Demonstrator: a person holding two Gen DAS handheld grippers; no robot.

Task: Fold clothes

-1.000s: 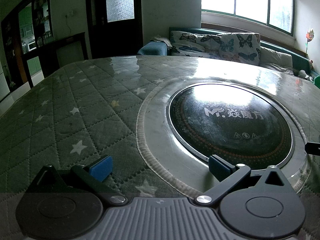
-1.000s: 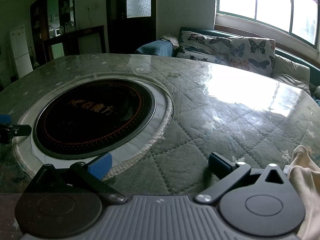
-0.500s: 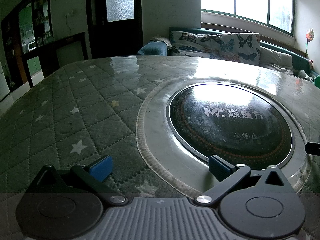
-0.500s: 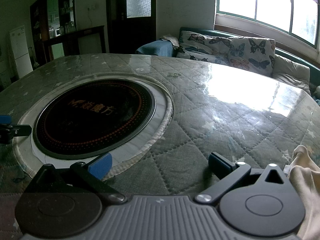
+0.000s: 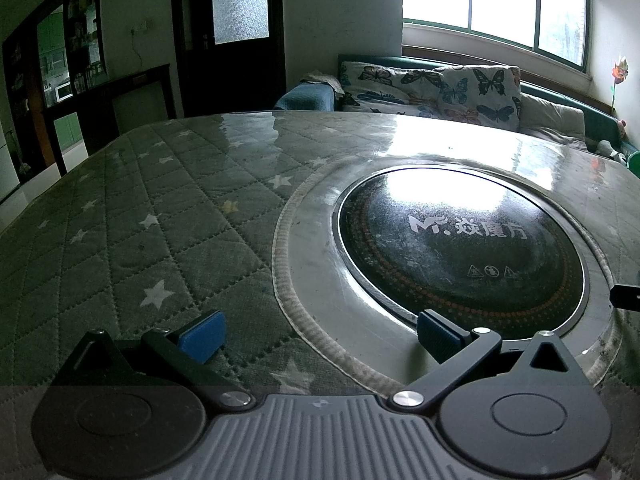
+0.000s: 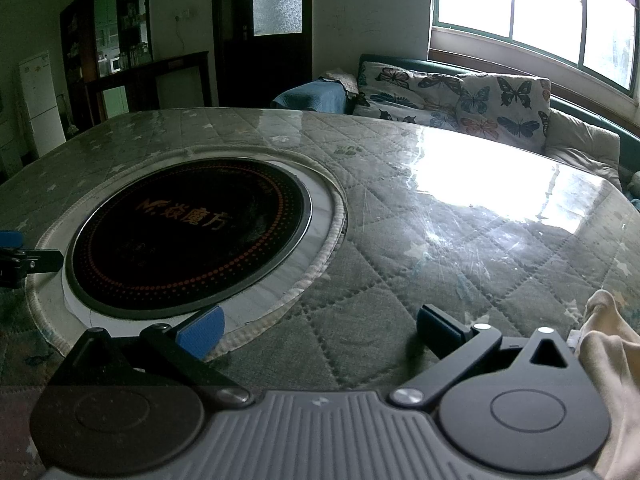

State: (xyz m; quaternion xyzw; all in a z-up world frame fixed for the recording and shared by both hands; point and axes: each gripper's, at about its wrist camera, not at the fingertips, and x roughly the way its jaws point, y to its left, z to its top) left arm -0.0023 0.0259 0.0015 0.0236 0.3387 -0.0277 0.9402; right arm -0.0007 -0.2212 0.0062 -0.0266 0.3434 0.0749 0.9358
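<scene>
Nearest, the left gripper (image 5: pixel 318 334) and right gripper (image 6: pixel 320 330) both hover spread wide and empty over the quilted counter (image 5: pixel 132 216). At the near right, a cream garment (image 6: pixel 612 364) lies just beside the right gripper. Farther in sits a round black cooktop (image 6: pixel 188 236), with a butterfly-print sofa (image 6: pixel 460 96) beyond.

A black round cooktop (image 5: pixel 460 248) sits in the quilted star-patterned table (image 5: pixel 120 240), butterfly cushions (image 6: pixel 460 96) behind.

Left tongs (image 5: pixel 320 334) and right tongs (image 6: pixel 320 330), black linkage arms, blue pads, silver pivot screws, ribbed grey housing
</scene>
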